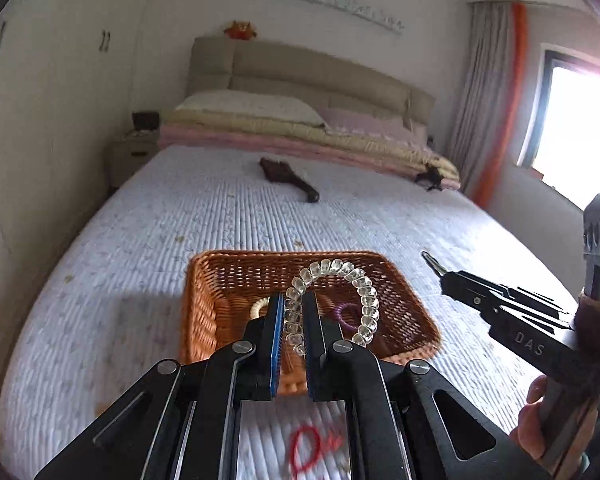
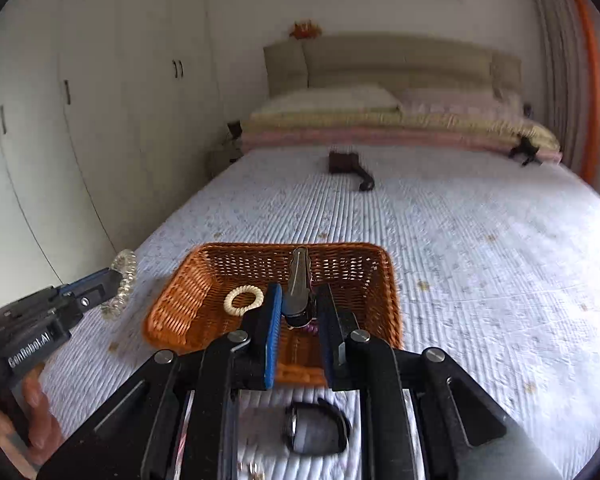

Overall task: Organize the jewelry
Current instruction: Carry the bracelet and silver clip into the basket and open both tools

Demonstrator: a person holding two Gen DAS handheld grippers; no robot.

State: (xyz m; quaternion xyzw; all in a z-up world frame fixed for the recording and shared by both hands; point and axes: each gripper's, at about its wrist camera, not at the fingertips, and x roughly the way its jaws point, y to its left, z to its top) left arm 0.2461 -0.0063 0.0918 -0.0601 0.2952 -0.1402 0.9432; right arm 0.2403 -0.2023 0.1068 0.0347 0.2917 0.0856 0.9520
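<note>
Jewelry sits in both your tools: your left gripper point(image 1: 293, 316) is clamped on a clear coil bracelet point(image 1: 332, 304), holding it above the wicker basket point(image 1: 204, 304) on the bed point(image 1: 180, 208). Your right gripper point(image 2: 298, 308) pinches a dark metal hair clip point(image 2: 298, 280) over the same basket, where a cream coil tie point(image 2: 243, 300) already lies inside.

Hair ties point(image 2: 243, 299) in basket point(image 2: 352, 260) on bed point(image 2: 480, 240)

White wardrobes point(image 2: 100, 92) flank a bed point(image 1: 260, 208); bright window point(image 1: 572, 136) beside grey curtains point(image 1: 480, 80).
</note>
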